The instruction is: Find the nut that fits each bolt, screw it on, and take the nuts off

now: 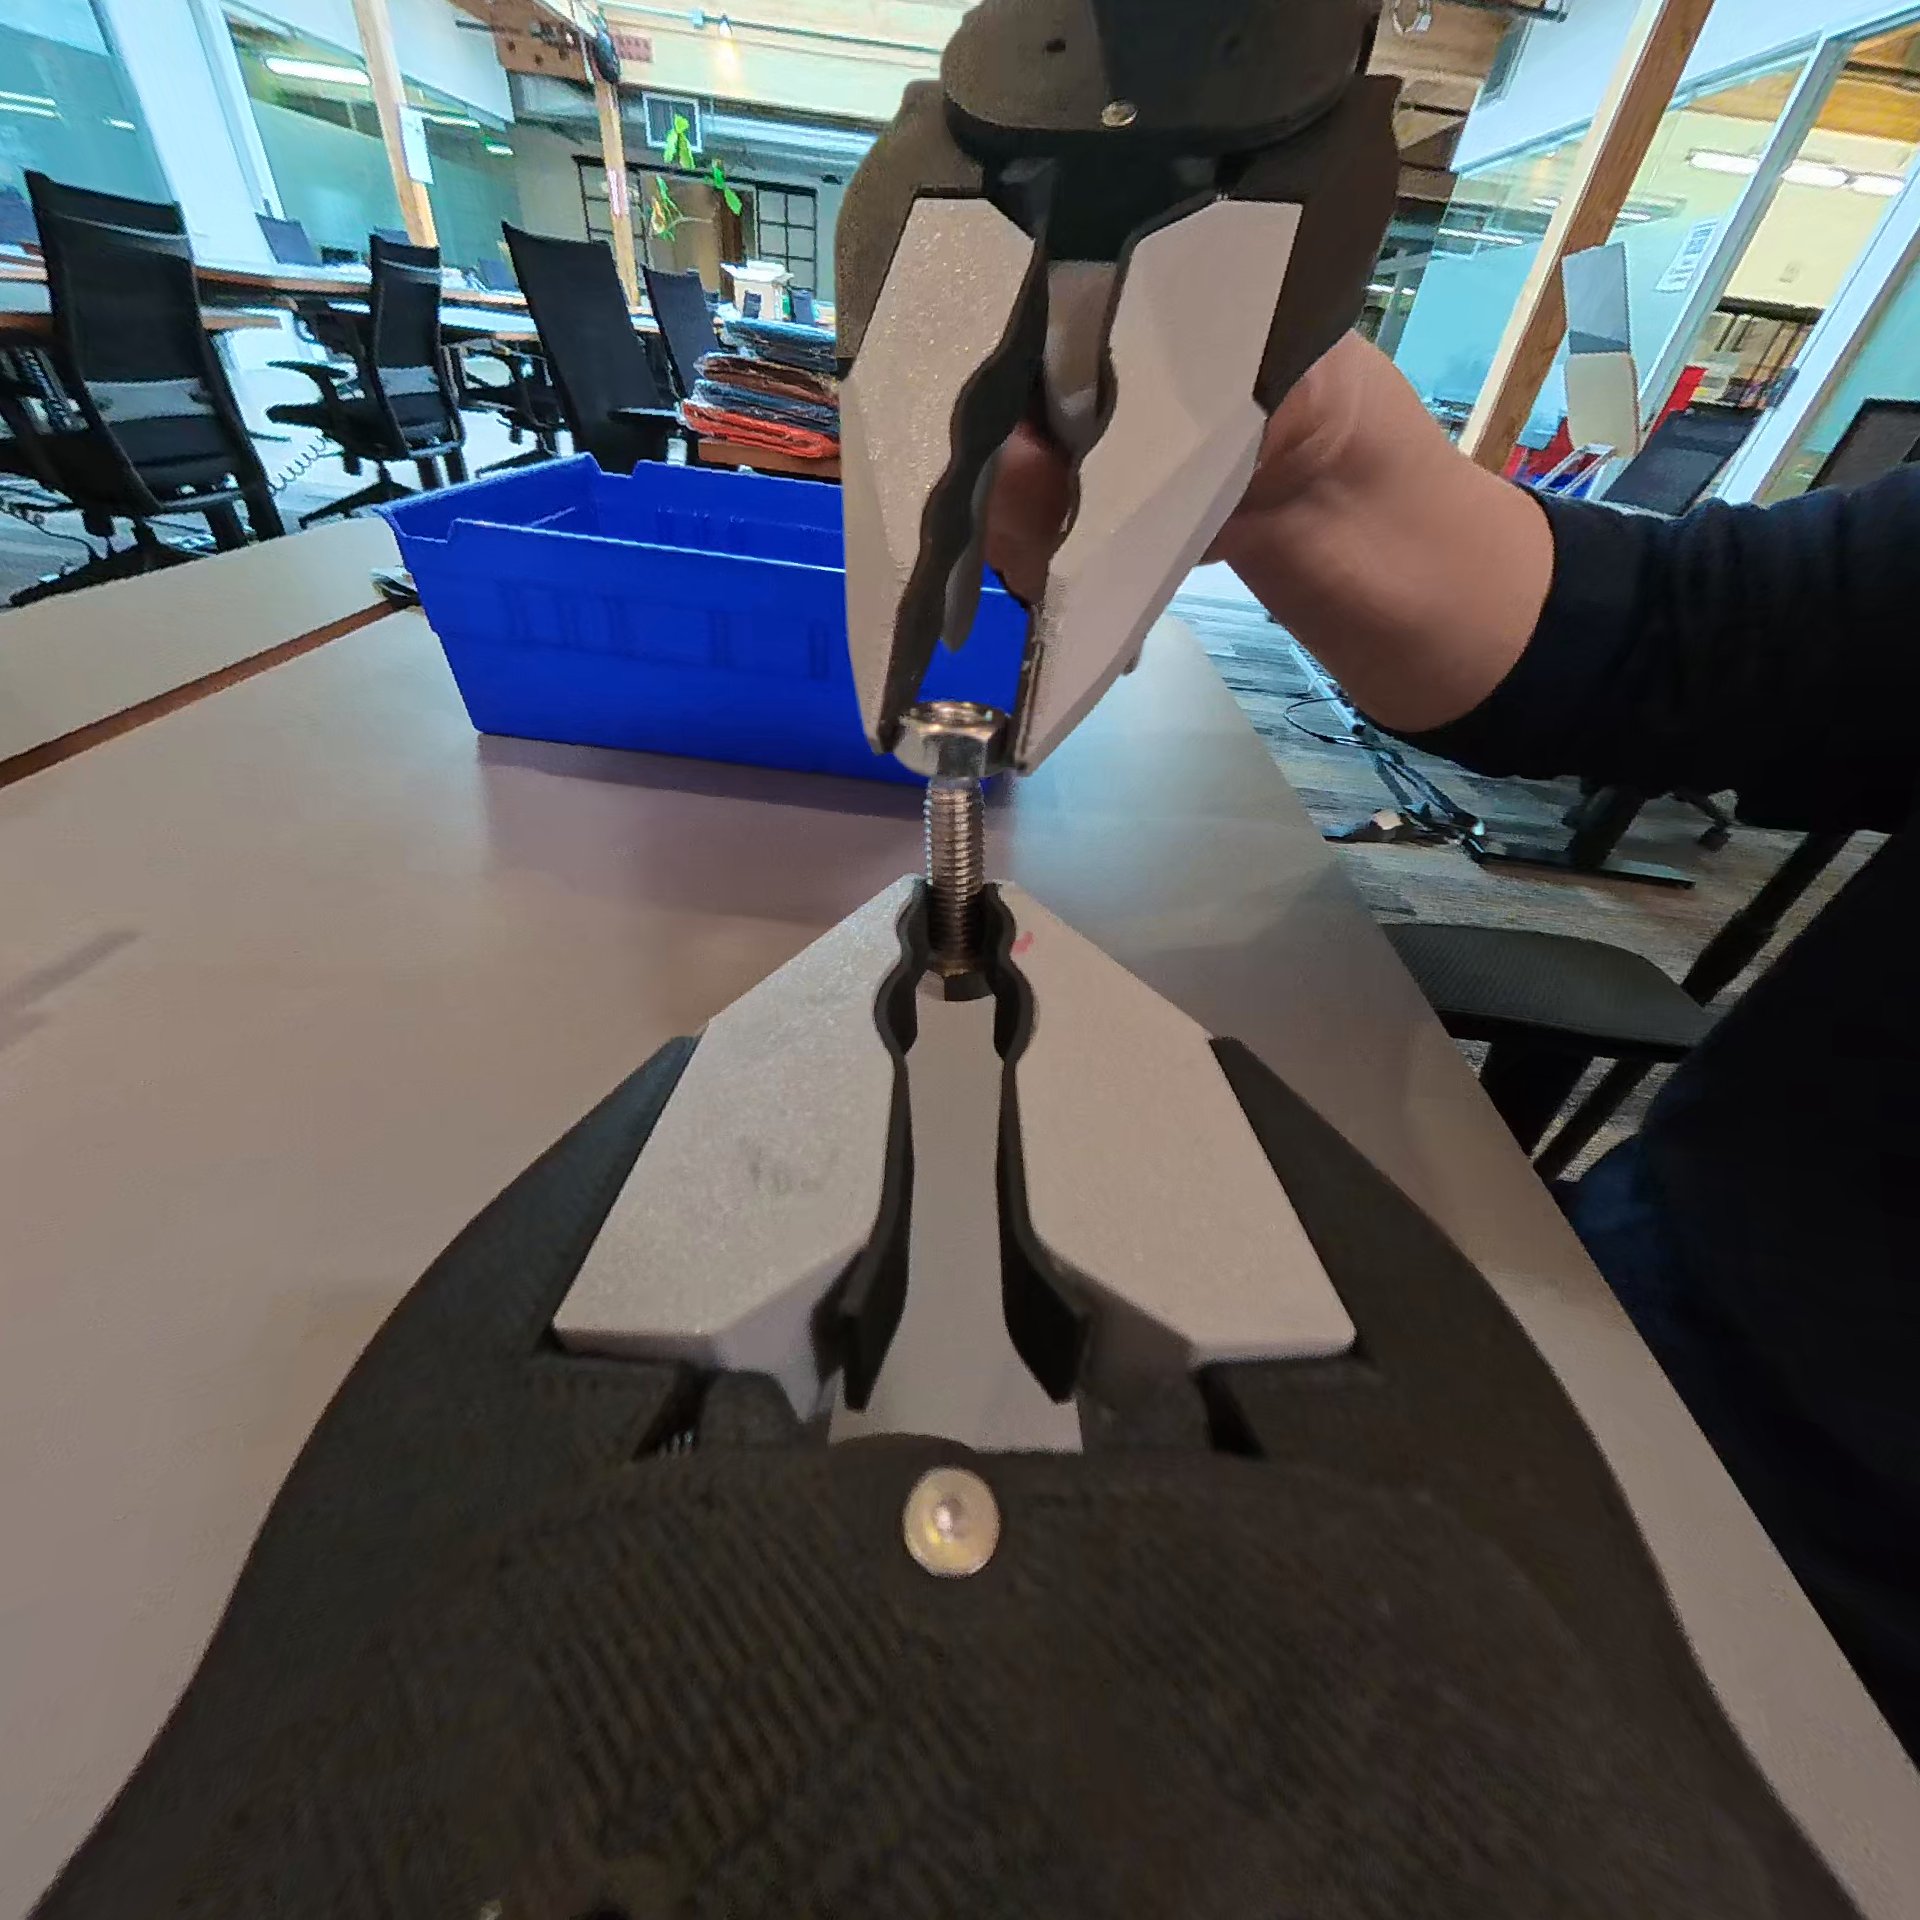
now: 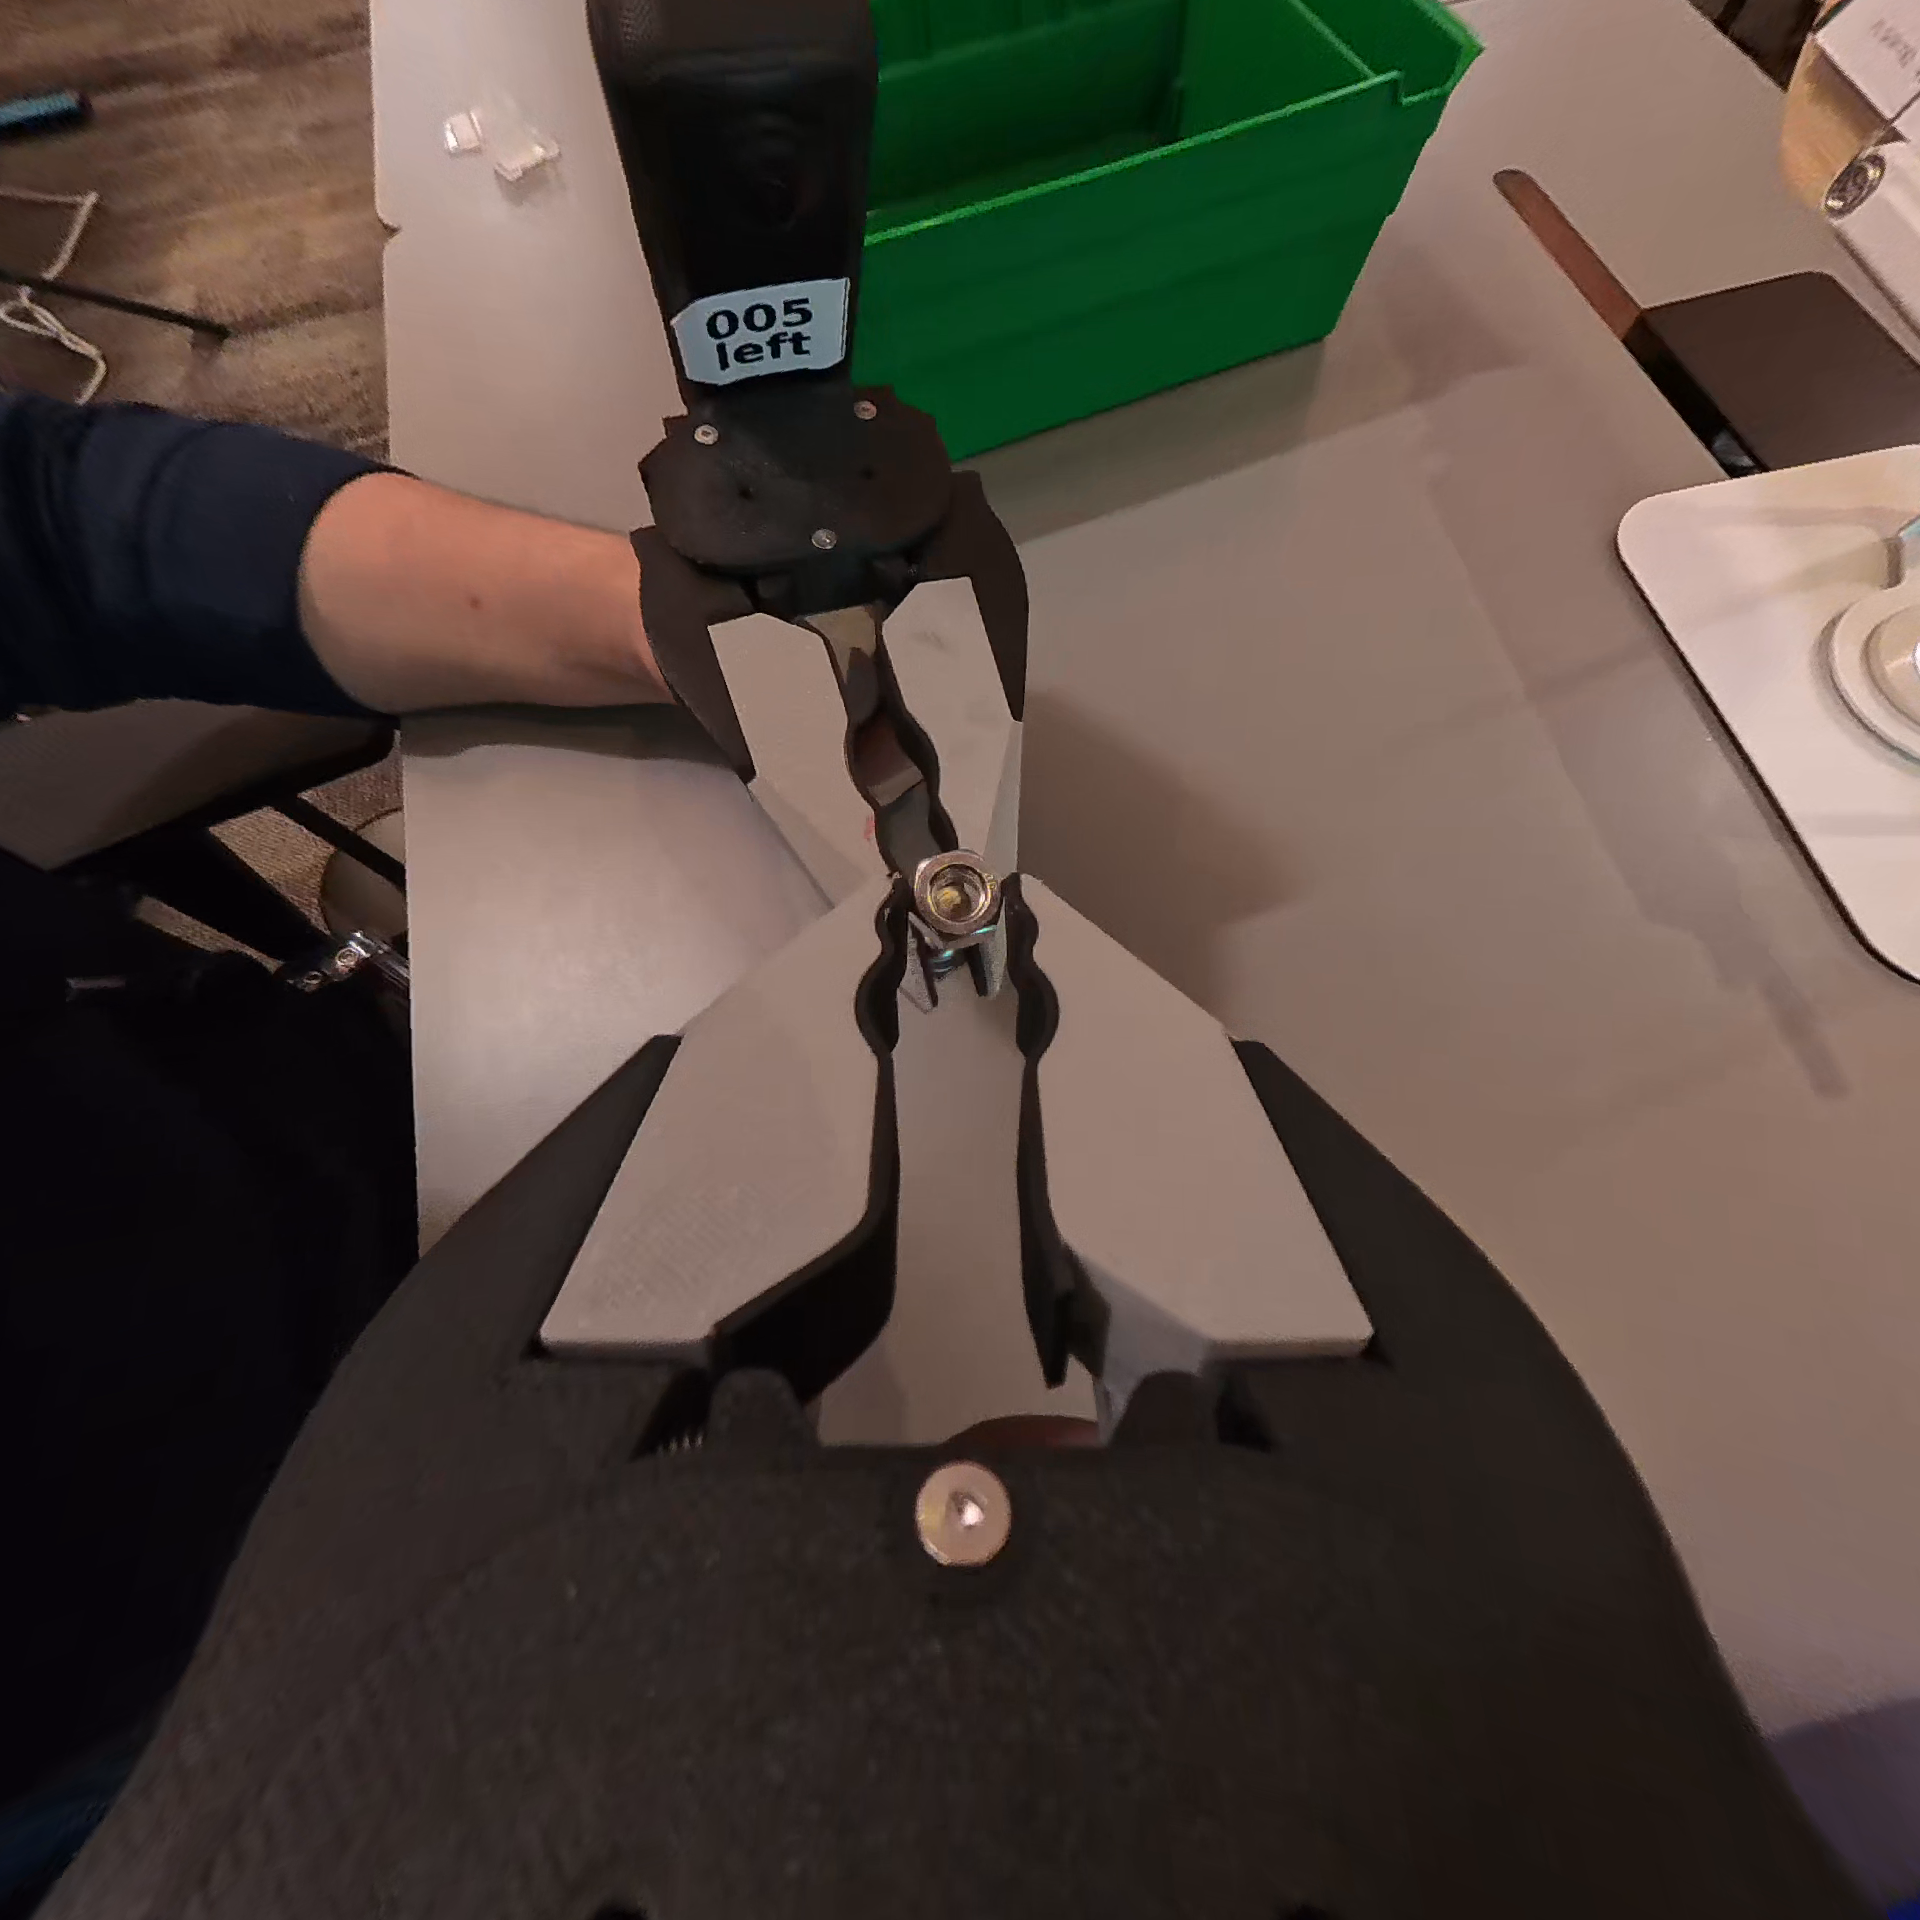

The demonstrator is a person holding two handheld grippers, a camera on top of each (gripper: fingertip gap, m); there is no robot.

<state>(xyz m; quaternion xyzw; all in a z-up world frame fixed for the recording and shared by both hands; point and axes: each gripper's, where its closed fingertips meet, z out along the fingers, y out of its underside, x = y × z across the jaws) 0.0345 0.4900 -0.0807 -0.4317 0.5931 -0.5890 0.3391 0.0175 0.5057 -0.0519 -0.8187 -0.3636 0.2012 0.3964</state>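
Left gripper (image 1: 954, 935) fingers clamp the bolt (image 1: 954, 852) by its head, shaft upright above the tabletop (image 1: 312, 883). At 12 o'clock, right gripper (image 1: 956, 743) fingers pinch the nut (image 1: 954, 736) on its tip, a blue bin (image 1: 644, 613) behind.

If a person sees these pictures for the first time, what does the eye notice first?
First, the bolt at the centre, held upright above the grey table between two tools: the left tool grips its lower end, and the right tool pinches the nut at its top. Next come the blue bin behind them and a green bin.
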